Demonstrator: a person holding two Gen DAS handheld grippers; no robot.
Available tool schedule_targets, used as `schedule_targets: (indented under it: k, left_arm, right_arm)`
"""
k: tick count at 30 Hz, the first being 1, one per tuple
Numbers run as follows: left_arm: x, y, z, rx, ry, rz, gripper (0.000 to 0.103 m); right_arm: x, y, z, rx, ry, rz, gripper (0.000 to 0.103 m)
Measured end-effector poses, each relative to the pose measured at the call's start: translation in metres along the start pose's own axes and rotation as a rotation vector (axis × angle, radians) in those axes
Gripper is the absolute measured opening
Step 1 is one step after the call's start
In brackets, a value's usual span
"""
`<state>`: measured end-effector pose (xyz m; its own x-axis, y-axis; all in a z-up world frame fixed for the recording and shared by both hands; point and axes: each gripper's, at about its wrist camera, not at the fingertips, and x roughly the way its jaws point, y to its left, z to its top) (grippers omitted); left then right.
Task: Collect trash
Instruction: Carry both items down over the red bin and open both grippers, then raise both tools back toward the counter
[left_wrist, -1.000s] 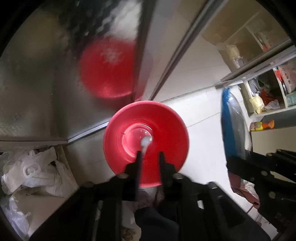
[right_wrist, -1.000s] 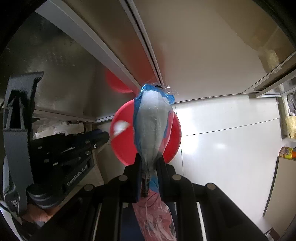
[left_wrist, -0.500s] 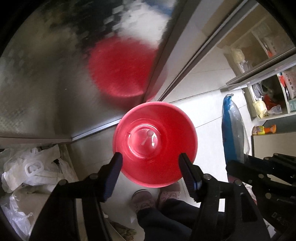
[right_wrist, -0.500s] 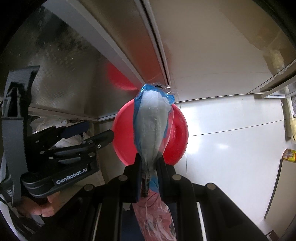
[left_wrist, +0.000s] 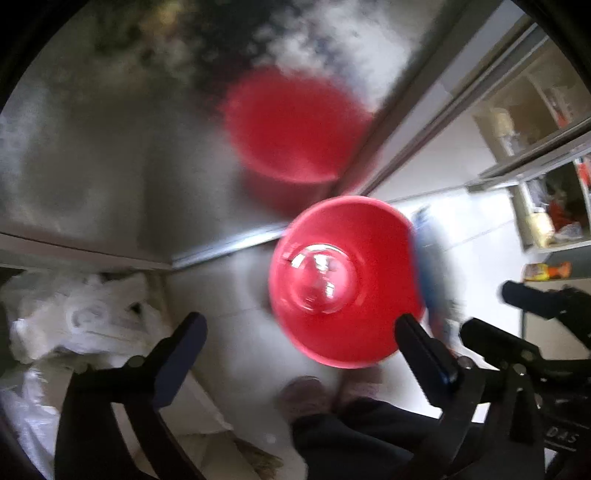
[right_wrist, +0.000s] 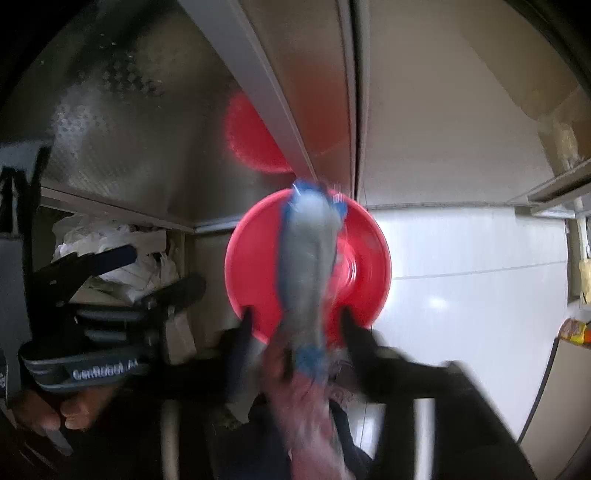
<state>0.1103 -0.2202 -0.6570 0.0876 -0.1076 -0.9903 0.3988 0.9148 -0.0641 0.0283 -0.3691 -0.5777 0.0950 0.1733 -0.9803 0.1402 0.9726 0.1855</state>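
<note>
Left wrist view: your left gripper (left_wrist: 299, 343) points straight down at the floor. Its jaws have just been opening and stand wide apart, nothing between them. At far left a heap of white plastic bags (left_wrist: 85, 317) lies under the steel cabinet (left_wrist: 110, 177). Right of centre sits the red bucket (left_wrist: 343, 284), mouth up, its rim showing between and just beyond your left fingertips. So the bucket lies ahead and slightly right of these jaws. Right again, a blurred blue and clear wrapper (left_wrist: 430, 266) hangs past the bucket's right rim, with the right gripper's black frame below it.

Right wrist view: at left, your left gripper (right_wrist: 162, 269) shows with a hand (right_wrist: 55, 410) on its handle, beside the bucket's left edge. In the centre, the right gripper (right_wrist: 295, 325) points steeply down. Its jaws have just been opening and stand apart; the wrapper (right_wrist: 308, 258) is between them, but the pads look clear of it. Blur keeps you from being sure whether an edge is touching. The wrapper's long axis runs from your jaws away toward the far rim of the bucket (right_wrist: 365, 266), straight over its mouth. To the right is bare white floor (right_wrist: 461, 295).

Judgement: the right hand is the one placed for the drop. The wrapper is lined up over the bucket, so it should fall inside; its length may catch the far rim.
</note>
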Motion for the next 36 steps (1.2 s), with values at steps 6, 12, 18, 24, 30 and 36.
schedule_targets:
  k: [6, 12, 18, 24, 30, 36]
  left_arm:
    - [-0.021, -0.001, -0.002, 0.019, 0.032, 0.015, 0.102]
    - [-0.092, -0.007, -0.004, -0.012, 0.021, -0.015, 0.102]
    - [-0.175, -0.013, -0.012, -0.024, 0.001, 0.000, 0.102]
    - [-0.284, -0.018, -0.011, -0.025, -0.060, 0.017, 0.102]
    - [-0.385, -0.020, 0.000, -0.015, -0.140, 0.043, 0.102]
    - [-0.475, -0.016, 0.014, -0.007, -0.255, 0.098, 0.103]
  right_arm:
    - [-0.002, 0.006, -0.003, 0.016, 0.027, -0.021, 0.071]
    - [-0.063, 0.018, -0.008, 0.022, -0.002, -0.061, 0.078]
    - [-0.137, 0.030, -0.010, -0.029, -0.042, -0.091, 0.081]
    - [-0.221, 0.049, -0.011, -0.068, -0.090, -0.112, 0.086]
    - [-0.314, 0.071, -0.008, -0.118, -0.194, -0.101, 0.097]
    - [-0.390, 0.089, 0.007, -0.165, -0.290, -0.070, 0.097]
